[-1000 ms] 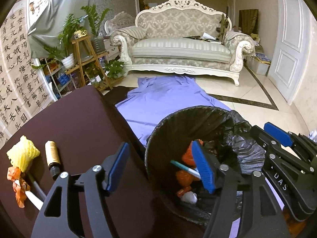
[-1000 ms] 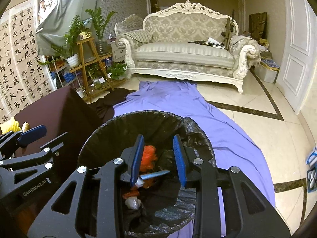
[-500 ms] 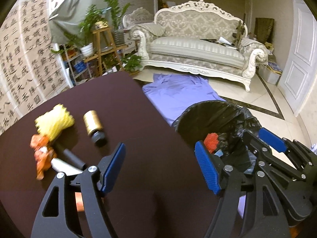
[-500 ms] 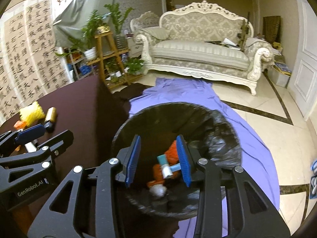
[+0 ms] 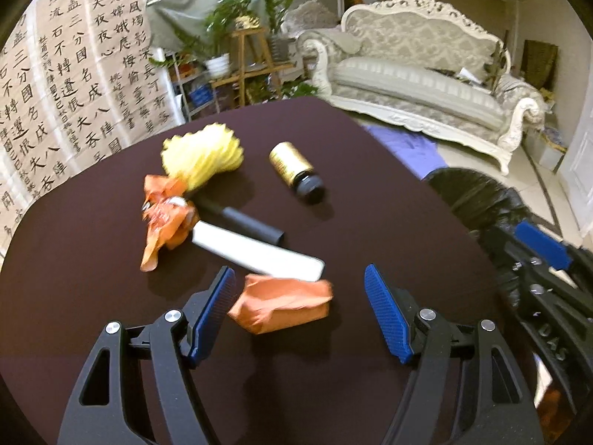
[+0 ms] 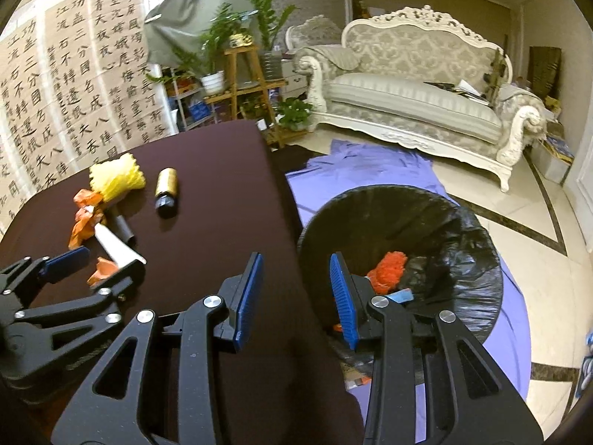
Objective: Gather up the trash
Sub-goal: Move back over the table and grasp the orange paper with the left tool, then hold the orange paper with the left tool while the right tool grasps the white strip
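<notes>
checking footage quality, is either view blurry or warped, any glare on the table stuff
Left wrist view: slight motion smear on the white flat bar and crumpled orange wrapper; strong fisheye bending at the edges. Right wrist view: sharper, same bowed edges, dark corners. No glare on the dark brown tabletop.

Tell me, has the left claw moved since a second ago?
Yes. The left claw has swung off the black-lined trash bin and over the dark brown table, now above the crumpled orange wrapper.
</notes>
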